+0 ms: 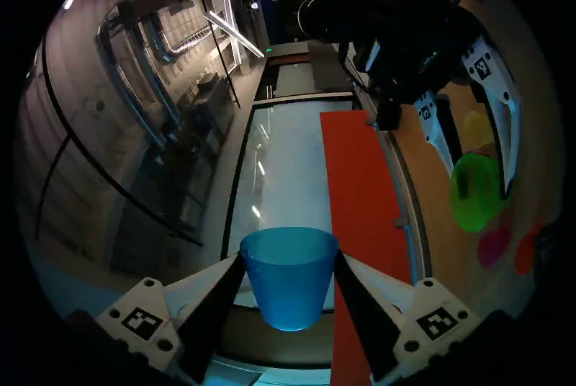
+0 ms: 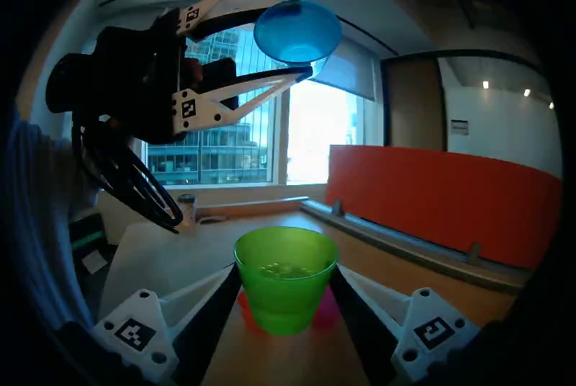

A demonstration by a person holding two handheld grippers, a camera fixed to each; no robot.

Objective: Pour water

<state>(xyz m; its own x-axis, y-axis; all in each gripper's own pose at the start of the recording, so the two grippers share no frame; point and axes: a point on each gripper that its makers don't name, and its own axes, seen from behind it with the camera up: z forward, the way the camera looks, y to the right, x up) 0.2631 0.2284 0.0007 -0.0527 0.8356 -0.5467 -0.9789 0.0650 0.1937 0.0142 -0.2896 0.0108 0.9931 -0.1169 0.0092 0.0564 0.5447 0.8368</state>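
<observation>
My left gripper (image 1: 288, 260) is shut on a translucent blue cup (image 1: 288, 292), both fingers pressing its sides. In the right gripper view the same left gripper (image 2: 297, 39) holds the blue cup (image 2: 297, 29) high up and tipped on its side, above and beyond the green cup. My right gripper (image 2: 286, 274) is shut on a green cup (image 2: 286, 299) standing upright near the desk, with small beads (image 2: 284, 269) inside it. In the left gripper view the right gripper (image 1: 481, 181) and its green cup (image 1: 475, 195) are at the right. No stream of water is visible.
A red partition (image 2: 446, 199) runs along the wooden desk (image 2: 302, 357) on the right. Pink (image 2: 327, 310) and red (image 2: 245, 308) cups sit just behind the green one. A small jar (image 2: 187, 207) stands by the window (image 2: 317, 134). A person's sleeve (image 2: 36, 227) is at the left.
</observation>
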